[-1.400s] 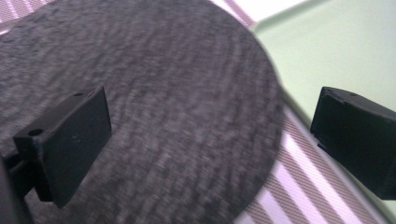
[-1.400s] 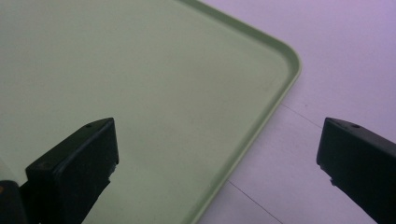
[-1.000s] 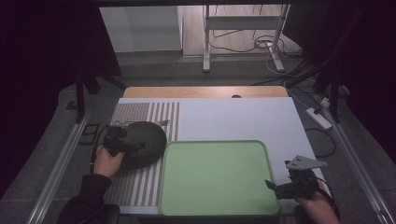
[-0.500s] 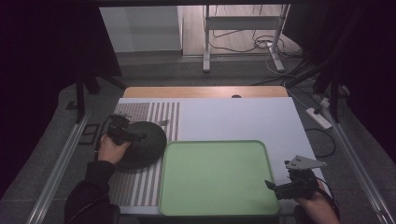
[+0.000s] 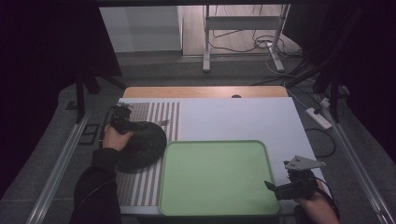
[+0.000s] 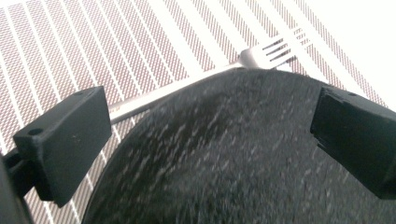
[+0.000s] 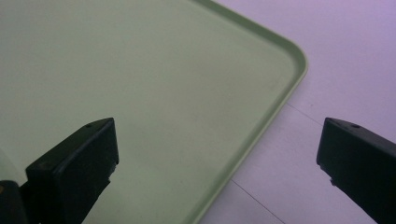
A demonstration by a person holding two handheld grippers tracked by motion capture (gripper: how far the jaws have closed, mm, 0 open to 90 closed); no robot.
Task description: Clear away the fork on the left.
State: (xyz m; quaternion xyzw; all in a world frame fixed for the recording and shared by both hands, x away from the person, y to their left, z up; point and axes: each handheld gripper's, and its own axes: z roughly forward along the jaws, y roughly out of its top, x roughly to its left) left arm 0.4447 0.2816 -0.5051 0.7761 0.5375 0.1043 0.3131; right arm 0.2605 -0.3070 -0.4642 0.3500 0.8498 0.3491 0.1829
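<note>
White tabletop, striped mat point(image 5: 140, 186) at left | left gripper point(image 5: 122, 117) held wide open over dark plate point(image 5: 142, 144), fork point(image 6: 261, 55) beyond its rim | right gripper point(image 5: 292, 185) parked open at green tray point(image 5: 215, 207) corner | reach stage judged; jaws must be closed on the rim next

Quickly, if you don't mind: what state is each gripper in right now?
Left gripper: open, jaws apart over the black plate, holding nothing.
Right gripper: open, over the green tray's corner, holding nothing.
</note>
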